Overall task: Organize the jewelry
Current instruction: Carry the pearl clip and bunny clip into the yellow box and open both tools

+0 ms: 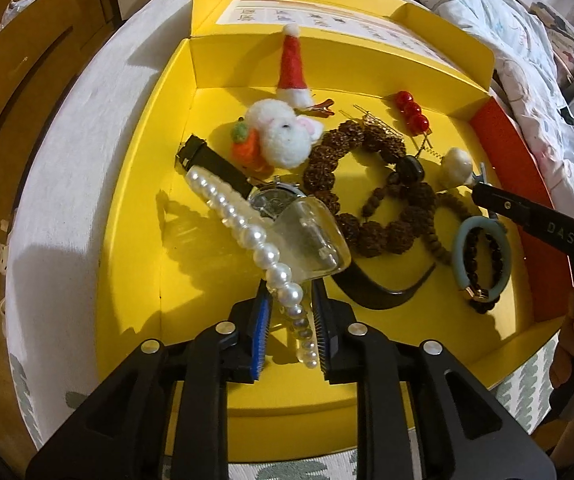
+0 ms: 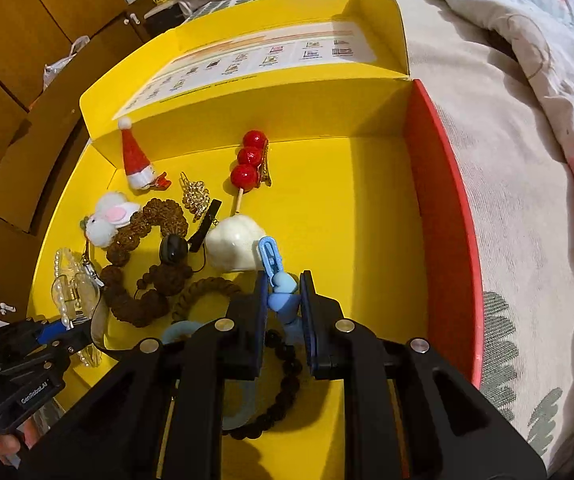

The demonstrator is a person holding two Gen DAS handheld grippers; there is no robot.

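A yellow box (image 1: 135, 200) on a bed holds mixed jewelry. My left gripper (image 1: 289, 304) is shut on a pearl-trimmed clear hair claw (image 1: 247, 220), held above the box's left side; it also shows in the right wrist view (image 2: 69, 288). My right gripper (image 2: 281, 296) is shut on a blue heart hair clip (image 2: 277, 276) over the box's middle. Below lie a brown bead bracelet (image 1: 339, 168), a watch (image 1: 275, 198), a bunny clip (image 1: 283, 136), a Santa hat clip (image 1: 293, 68), a red ball clip (image 2: 249, 158) and a white shell clip (image 2: 233, 246).
The box has a red right wall (image 2: 443, 216) and an open lid (image 2: 247, 60) at the back. A teal ring with dark beads (image 1: 481, 256) lies at the right. Bedding (image 2: 527, 80) surrounds the box; wooden cabinets (image 2: 15, 60) stand at the left.
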